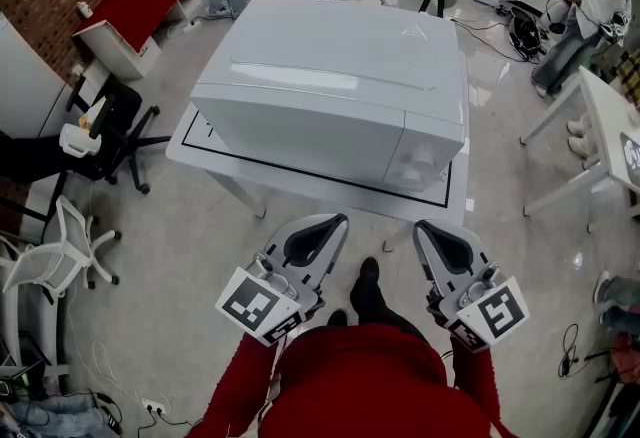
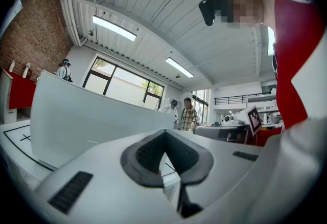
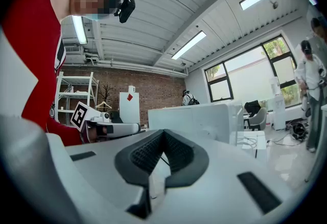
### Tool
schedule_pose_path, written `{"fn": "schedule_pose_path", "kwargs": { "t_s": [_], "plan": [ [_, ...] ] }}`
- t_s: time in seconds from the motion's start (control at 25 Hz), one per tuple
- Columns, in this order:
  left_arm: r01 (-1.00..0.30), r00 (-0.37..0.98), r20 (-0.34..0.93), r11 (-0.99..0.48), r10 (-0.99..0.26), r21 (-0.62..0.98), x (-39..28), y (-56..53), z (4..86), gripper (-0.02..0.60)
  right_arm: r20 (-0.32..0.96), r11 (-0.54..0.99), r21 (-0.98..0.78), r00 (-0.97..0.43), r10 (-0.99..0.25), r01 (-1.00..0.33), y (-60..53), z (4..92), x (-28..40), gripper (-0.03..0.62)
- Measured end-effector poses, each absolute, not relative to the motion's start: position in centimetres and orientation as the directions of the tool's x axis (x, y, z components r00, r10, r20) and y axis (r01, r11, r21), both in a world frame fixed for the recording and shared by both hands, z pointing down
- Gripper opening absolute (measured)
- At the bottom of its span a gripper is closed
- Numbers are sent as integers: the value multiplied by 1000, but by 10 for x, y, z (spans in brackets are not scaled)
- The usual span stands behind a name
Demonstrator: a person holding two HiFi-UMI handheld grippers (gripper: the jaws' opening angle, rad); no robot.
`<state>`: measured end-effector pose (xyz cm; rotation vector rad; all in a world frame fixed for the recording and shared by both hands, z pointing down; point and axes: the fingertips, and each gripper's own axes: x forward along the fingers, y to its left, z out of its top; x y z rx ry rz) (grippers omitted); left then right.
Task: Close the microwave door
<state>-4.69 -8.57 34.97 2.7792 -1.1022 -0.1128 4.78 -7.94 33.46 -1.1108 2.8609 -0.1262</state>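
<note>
- The room was bright and evenly lit. Daylight came through tall windows (image 3: 255, 72), and long ceiling strip lights (image 2: 114, 28) added to it.
- In the head view a pale streak of glare lay along the top of the microwave (image 1: 330, 66), and the glossy floor (image 1: 500, 76) mirrored window light.
- Shadows were soft and faint, the plainest under the tabletop (image 1: 190, 141).
- Both gripper views were fisheye, with black corners and straight lines bending hard near the rim. The window glass looked partly washed out.
- The head view was sharp, bowing mildly at its edges.
</note>
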Motion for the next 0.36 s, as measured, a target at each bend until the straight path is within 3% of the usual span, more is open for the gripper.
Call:
{"fn": "schedule_pose_path", "kwargs": {
  "t_s": [0.36],
  "plan": [
    [-665,738,-4,-728,-675,165,-40,-86,352,9,-34,731,-104,-732,-681,-675,-81,335,51,12]
  ]
}}
